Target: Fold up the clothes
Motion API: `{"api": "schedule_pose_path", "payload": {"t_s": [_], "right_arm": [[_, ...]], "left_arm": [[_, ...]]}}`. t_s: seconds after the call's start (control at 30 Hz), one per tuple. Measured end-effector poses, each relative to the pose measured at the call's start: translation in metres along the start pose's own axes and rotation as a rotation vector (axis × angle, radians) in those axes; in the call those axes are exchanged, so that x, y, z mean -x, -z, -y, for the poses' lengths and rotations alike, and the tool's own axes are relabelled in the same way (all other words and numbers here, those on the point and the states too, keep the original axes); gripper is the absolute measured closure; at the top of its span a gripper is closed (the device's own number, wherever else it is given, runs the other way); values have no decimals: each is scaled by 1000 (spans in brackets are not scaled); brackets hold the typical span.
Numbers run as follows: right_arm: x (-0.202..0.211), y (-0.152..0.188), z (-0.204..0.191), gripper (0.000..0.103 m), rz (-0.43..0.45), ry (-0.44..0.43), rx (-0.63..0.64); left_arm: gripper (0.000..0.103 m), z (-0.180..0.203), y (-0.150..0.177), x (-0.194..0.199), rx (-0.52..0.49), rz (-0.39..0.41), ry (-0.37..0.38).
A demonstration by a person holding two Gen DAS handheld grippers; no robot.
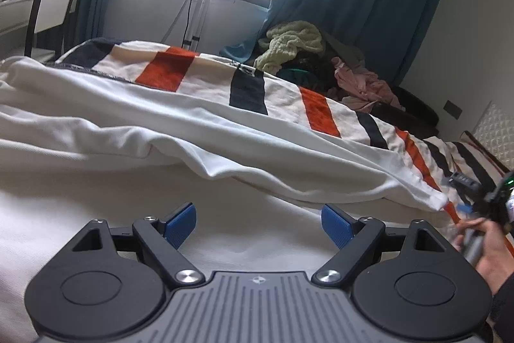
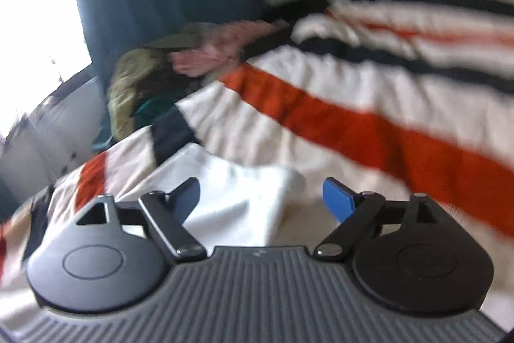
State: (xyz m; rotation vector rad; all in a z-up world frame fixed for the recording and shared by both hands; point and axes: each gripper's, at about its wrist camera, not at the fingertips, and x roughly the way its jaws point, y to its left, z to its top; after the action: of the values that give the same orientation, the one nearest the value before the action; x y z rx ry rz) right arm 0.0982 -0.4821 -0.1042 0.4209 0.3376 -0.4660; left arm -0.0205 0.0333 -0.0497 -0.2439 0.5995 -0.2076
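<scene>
Left tongs (image 1: 258, 222) stand released at the bottom of the frame, nothing between the blue pads, over the bed (image 1: 96, 214). A white garment (image 1: 144, 130) lies rumpled across mid-frame on a striped blanket (image 1: 247, 89). Right tongs (image 2: 261, 198) are also released, above the garment's corner (image 2: 244, 198), lower centre of the blurred right view. A clothes pile (image 1: 295, 47) sits upper right.
</scene>
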Motion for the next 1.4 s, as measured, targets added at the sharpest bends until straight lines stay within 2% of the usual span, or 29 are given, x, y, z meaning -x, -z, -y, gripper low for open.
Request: {"api": "schedule_pose_path", "payload": {"t_s": [0.07, 0.2, 0.27, 0.37, 0.57, 0.7, 0.83, 0.97, 1.07, 1.17, 1.23, 1.4], "right_arm": [[27, -6, -15, 19, 18, -55, 95], [83, -11, -42, 19, -38, -202, 133], [114, -7, -55, 19, -61, -265, 177], [164, 5, -69, 19, -45, -349, 261], [220, 31, -81, 19, -79, -425, 279], [225, 52, -89, 19, -122, -395, 286], [209, 61, -93, 19, -156, -316, 291], [194, 58, -75, 19, -168, -196, 179], [185, 52, -44, 19, -176, -112, 15], [177, 44, 5, 19, -195, -101, -272], [175, 41, 38, 19, -174, -29, -444], [171, 47, 92, 18, -158, 188, -700]], "left_arm": [[13, 2, -1, 6, -17, 1, -5], [10, 9, -1, 22, -73, 25, -5], [10, 13, 0, 30, -95, 34, -5], [9, 18, 3, 43, -137, 54, -3], [4, 24, 5, 61, -187, 76, -2], [1, 17, 3, 62, -155, 58, -12], [1, 8, 3, 60, -137, 41, -45], [1, -3, 3, 58, -104, 27, -71], [1, -13, 3, 56, -71, 21, -110], [1, -19, 3, 54, -41, 7, -139], [1, -23, 2, 54, -14, 1, -141], [1, -28, 3, 51, 30, -20, -154]]}}
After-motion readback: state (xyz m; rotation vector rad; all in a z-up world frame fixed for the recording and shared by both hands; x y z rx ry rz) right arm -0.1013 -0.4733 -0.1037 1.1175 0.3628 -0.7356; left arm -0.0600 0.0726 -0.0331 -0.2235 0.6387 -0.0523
